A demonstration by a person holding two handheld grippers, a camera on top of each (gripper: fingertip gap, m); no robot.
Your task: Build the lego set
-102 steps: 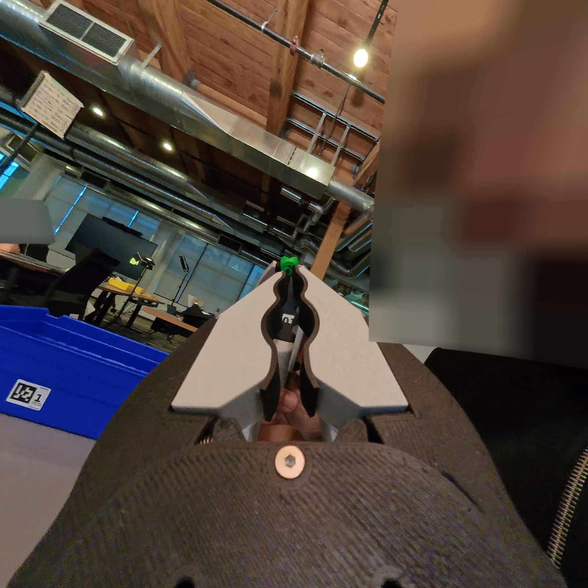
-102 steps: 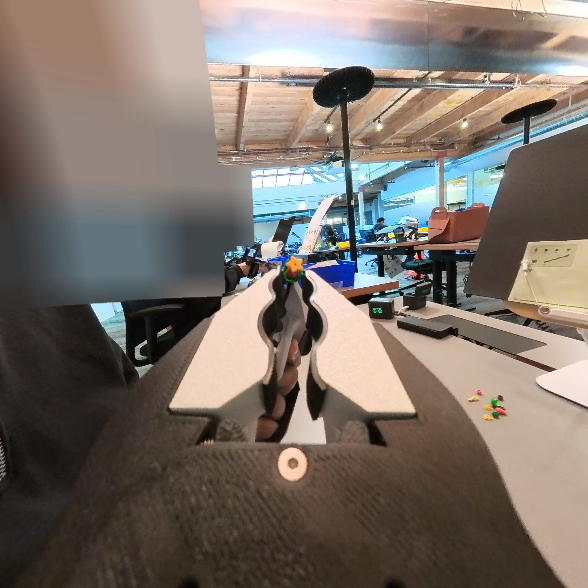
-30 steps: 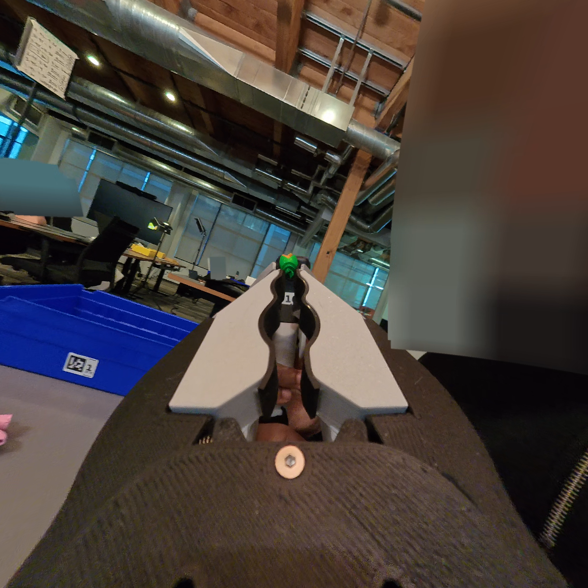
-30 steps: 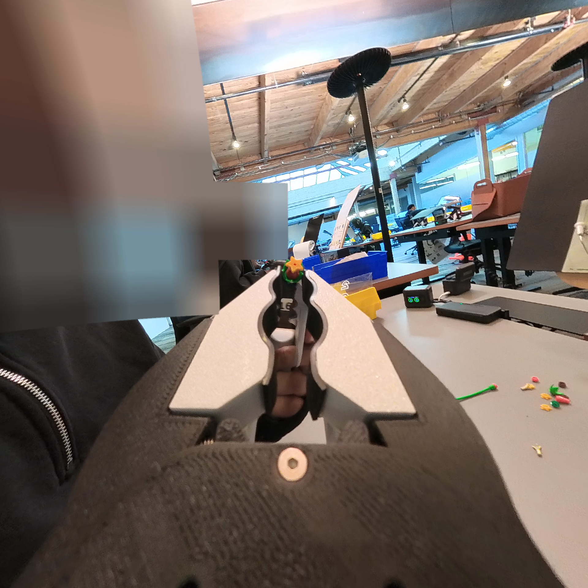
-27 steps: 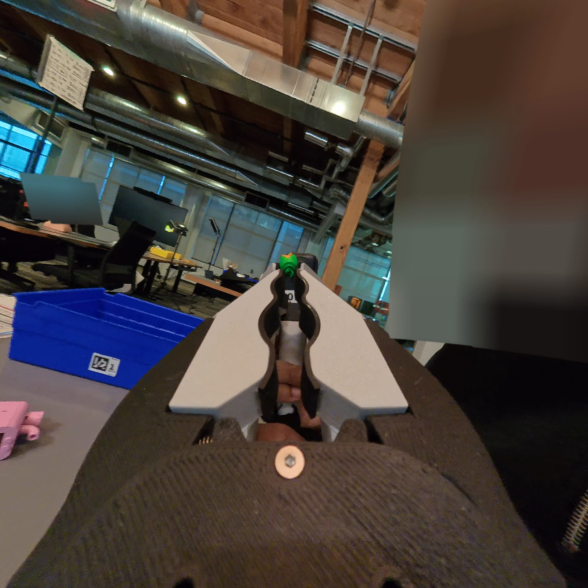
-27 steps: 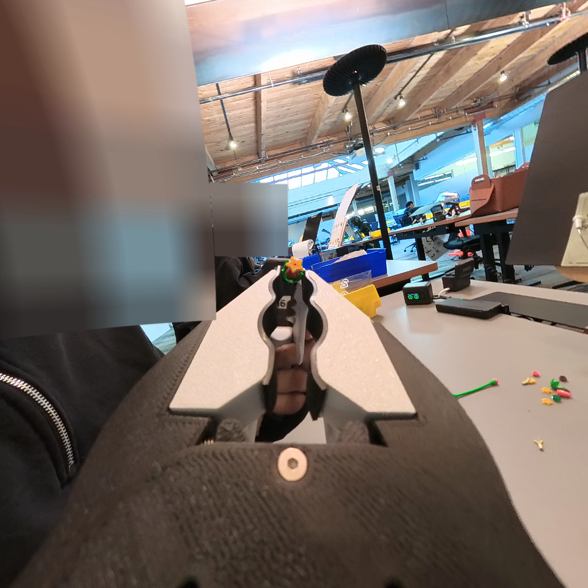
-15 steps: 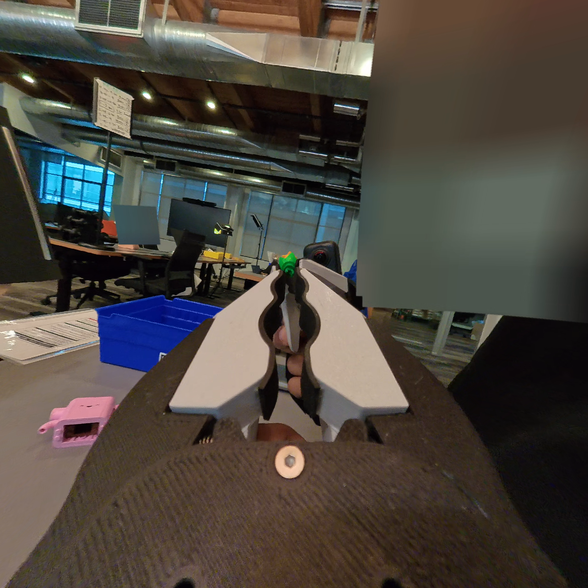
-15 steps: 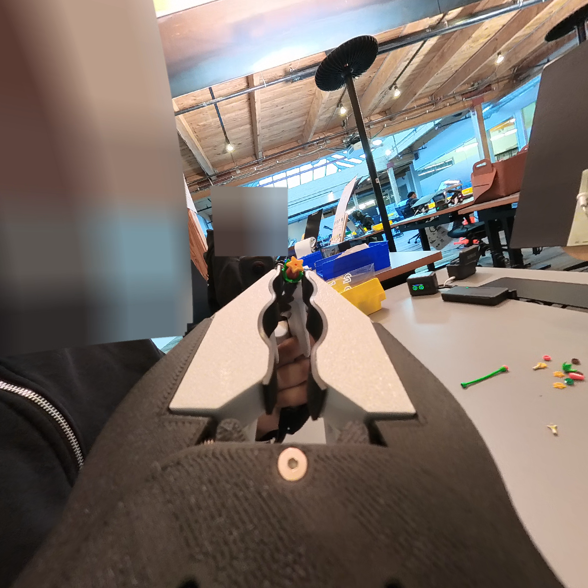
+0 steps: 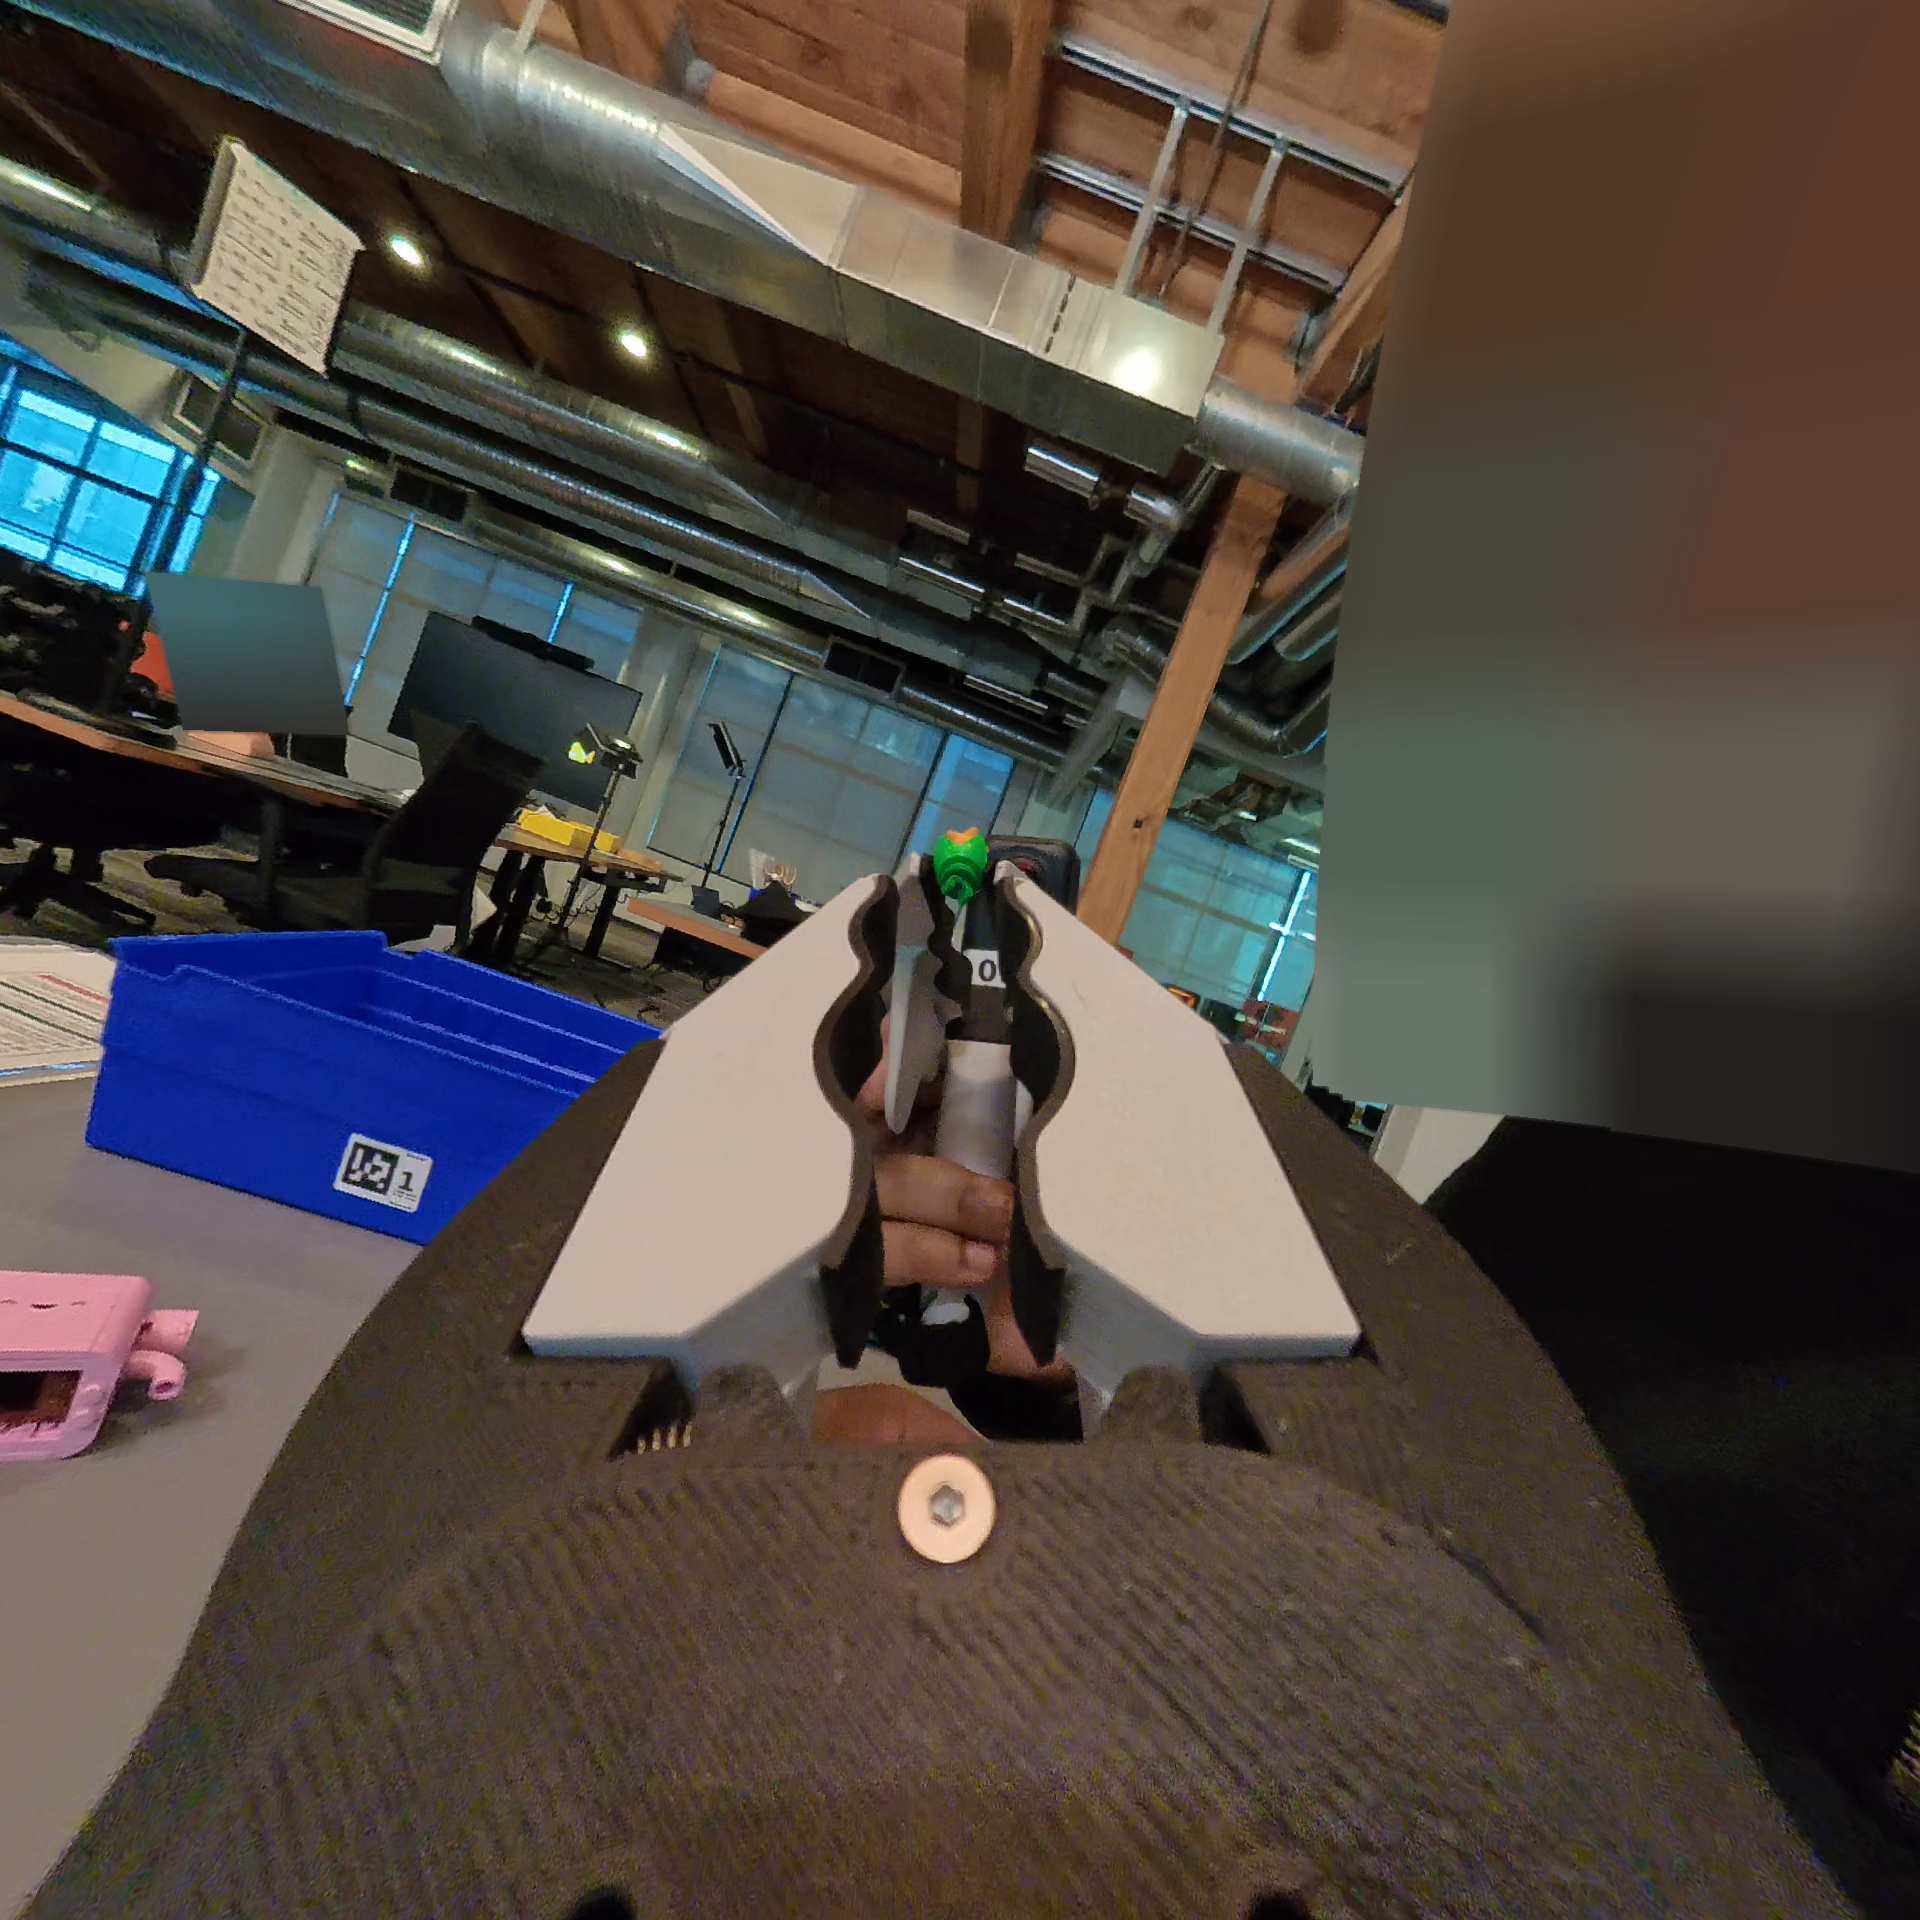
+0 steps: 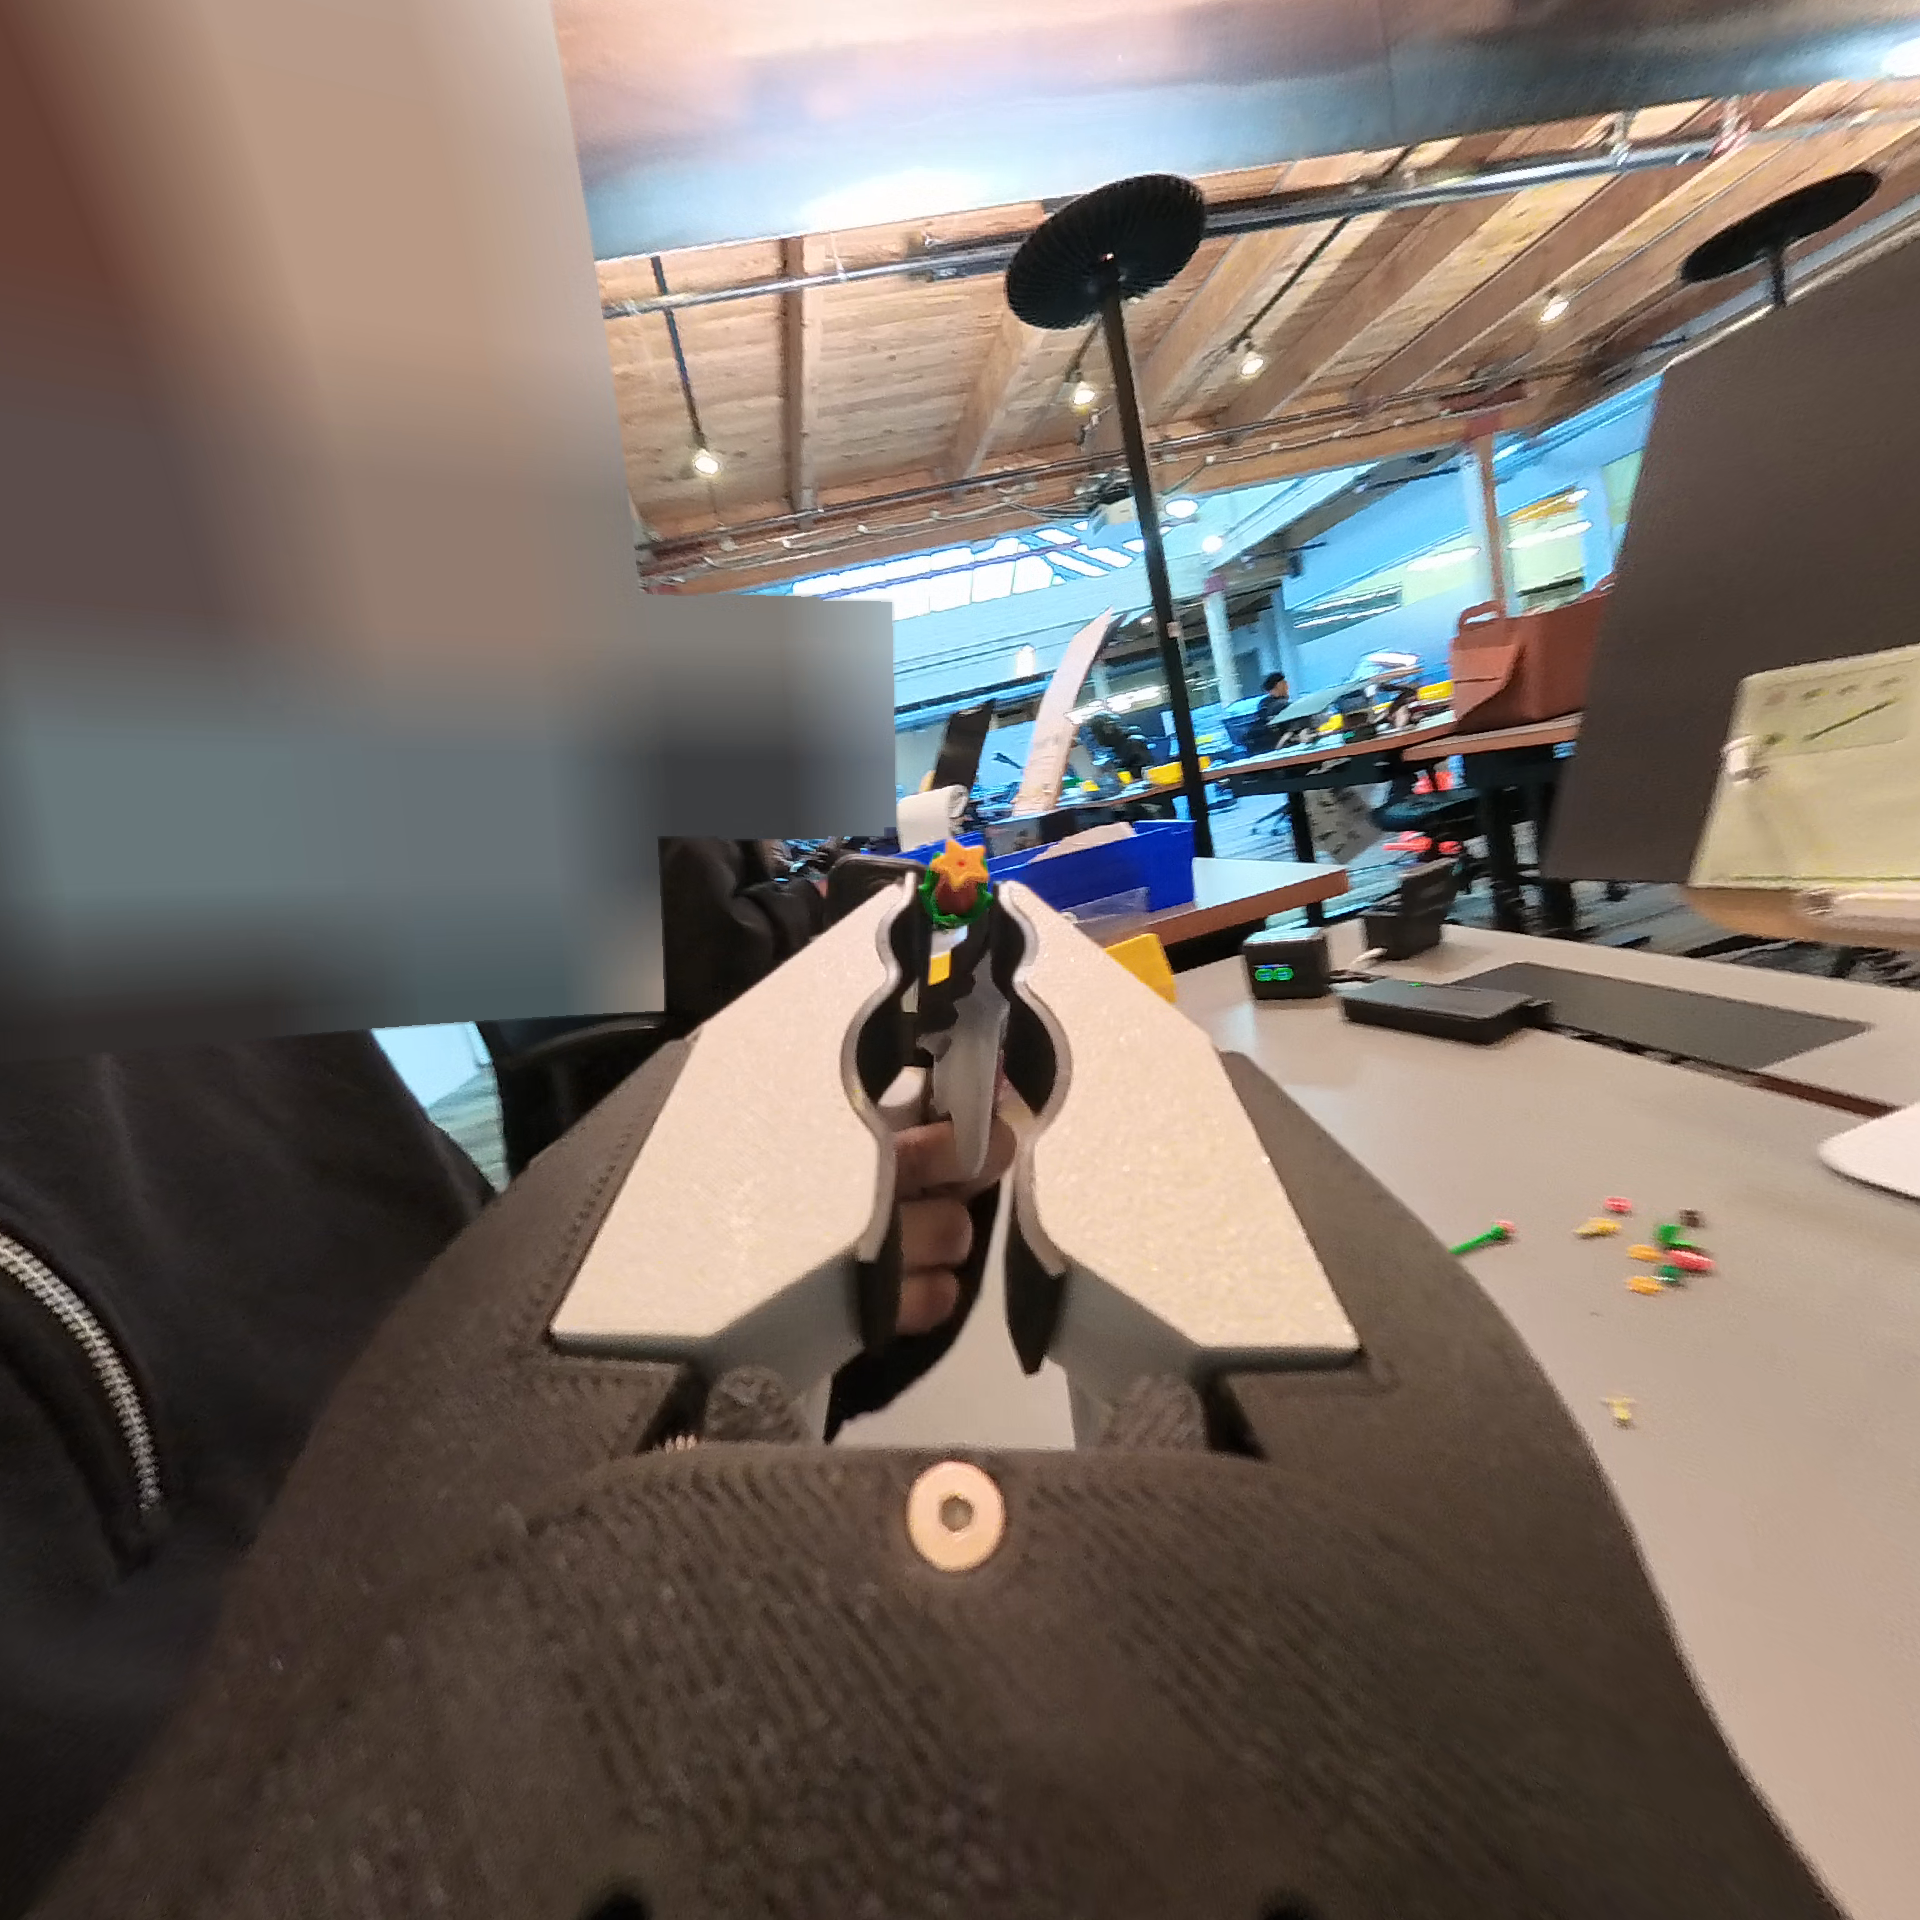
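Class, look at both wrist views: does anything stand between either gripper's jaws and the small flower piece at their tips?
Nothing visible does. The left gripper and the right gripper meet tip to tip, jaws shut directly on the green-and-orange flower piece, held in the air.

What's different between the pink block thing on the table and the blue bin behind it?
The pink lego piece is pale pink and small, while the blue bin is deep blue and clearly larger. The pink piece's opening faces sideways; the bin's opening faces up. The bin carries a white square tag; no tag shows on the pink piece. Both rest on the grey table.
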